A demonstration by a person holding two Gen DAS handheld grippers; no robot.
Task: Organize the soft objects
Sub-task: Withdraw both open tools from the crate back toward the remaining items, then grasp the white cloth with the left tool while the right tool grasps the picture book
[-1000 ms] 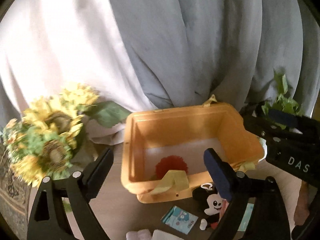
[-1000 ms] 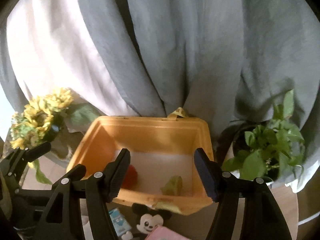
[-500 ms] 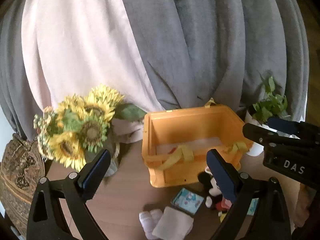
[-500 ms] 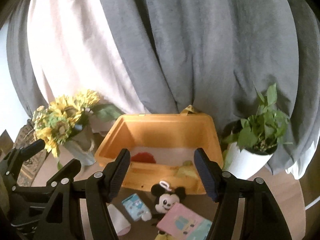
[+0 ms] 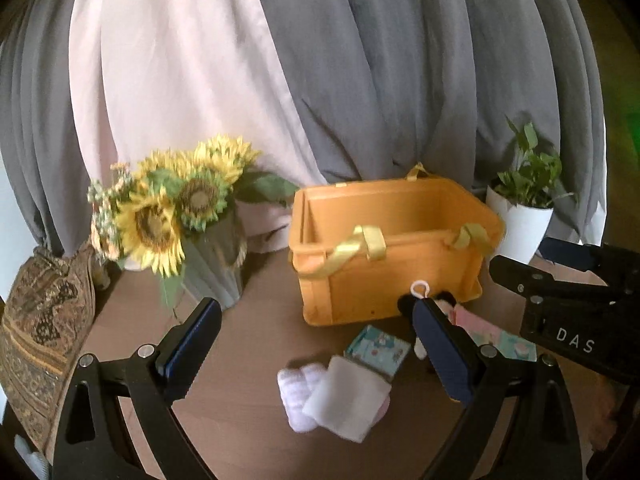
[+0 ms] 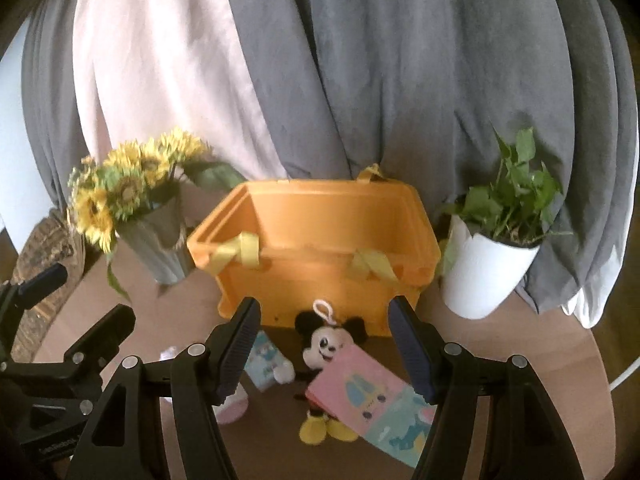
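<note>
In the left wrist view the left gripper (image 5: 316,344) hung wide-jawed, empty, over white cloths (image 5: 336,396) before the orange bin (image 5: 392,276), risking snagging its strap; in the right wrist view the right gripper (image 6: 324,348), jaws equally wide, empty, framed a mouse plush (image 6: 324,356) pinned under a pink cloth book (image 6: 372,396) that might drag along.

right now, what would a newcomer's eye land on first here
The bright orange bin at the middle of the round table, open-topped with yellow strap handles. A mouse plush lies in front of it, partly under a pastel cloth book. Sunflowers in a vase stand to its left, a potted plant to its right.
</note>
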